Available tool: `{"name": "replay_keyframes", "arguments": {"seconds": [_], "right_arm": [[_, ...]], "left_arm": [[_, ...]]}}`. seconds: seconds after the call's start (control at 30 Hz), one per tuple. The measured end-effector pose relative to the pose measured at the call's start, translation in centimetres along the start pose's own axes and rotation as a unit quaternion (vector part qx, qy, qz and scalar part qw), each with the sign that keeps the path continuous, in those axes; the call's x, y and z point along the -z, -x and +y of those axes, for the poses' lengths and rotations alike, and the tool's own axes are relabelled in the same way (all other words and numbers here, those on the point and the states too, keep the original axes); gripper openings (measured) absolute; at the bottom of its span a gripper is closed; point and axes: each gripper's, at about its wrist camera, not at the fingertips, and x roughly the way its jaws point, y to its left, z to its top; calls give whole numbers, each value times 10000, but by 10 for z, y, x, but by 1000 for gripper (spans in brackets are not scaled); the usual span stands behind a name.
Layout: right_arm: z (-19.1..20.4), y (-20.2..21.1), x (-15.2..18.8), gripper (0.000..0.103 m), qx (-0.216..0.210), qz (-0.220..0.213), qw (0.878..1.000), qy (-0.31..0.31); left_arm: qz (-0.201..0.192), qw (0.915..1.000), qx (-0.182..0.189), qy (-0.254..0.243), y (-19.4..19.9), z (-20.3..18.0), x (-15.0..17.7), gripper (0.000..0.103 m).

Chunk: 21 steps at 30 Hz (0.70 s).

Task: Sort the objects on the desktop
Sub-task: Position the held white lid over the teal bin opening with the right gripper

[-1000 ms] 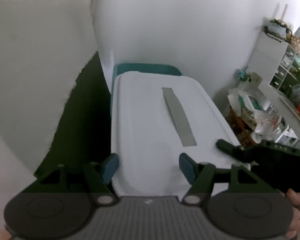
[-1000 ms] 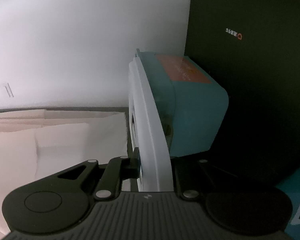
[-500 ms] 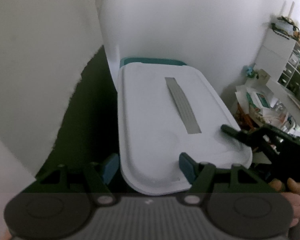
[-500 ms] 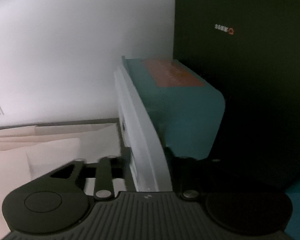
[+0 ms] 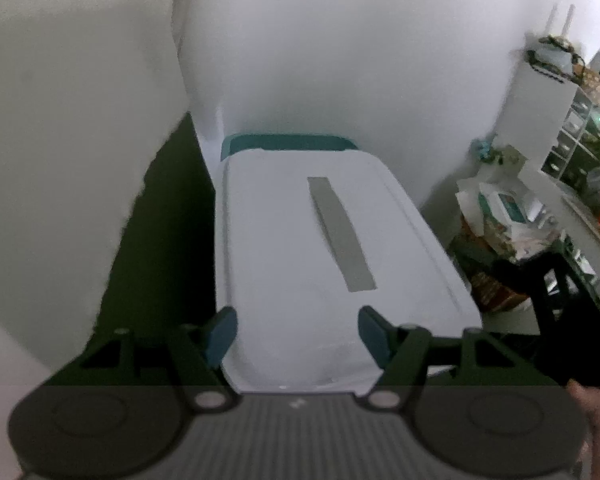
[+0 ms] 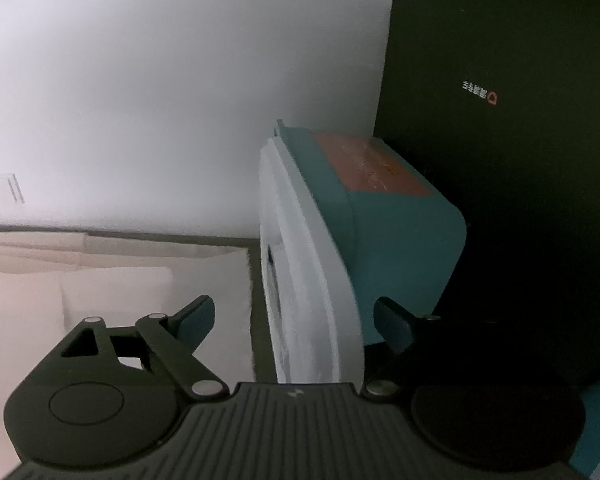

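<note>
While its jaws have just been opening, the right gripper [image 6: 292, 320] stands spread wide at 6 o'clock in its own view, both pads clear of the white lid [image 6: 300, 264] that runs edge-on between them; it holds nothing. Beyond it, the teal box [image 6: 400, 224] that carries the lid stands on its side, pressed against a black box [image 6: 500, 160] at 2 o'clock, with pale paper sheets [image 6: 100, 280] lying at 9 o'clock. Seen from the left wrist, the left gripper [image 5: 296, 332] hovers partly open at 6 o'clock, its blue pads either side of the lid's near end, touching or not cannot be told. Toward 3 o'clock, a cluttered heap [image 5: 508, 216] waits by white shelves [image 5: 560, 120]. Judged from this, the lidded box looks newly stowed against the wall, while that far clutter suggests sorting remains.
</note>
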Motion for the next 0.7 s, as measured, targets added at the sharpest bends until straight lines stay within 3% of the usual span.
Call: {"name": "replay_keyframes", "arguments": {"seconds": [0.4,0.5,0.7], "right_arm": [[23,43,10,89,191,29,9991,368],[21,54,11,81,233,84,9989,394],[20,53,24,55,360,423,9967,591]], "left_arm": [[-139,9998,148,-46,22,-21,-2,70],[-137,9998,147,-86,26,-25,3,70],[-39,9999,74,-64,23,-21,13,70]]}}
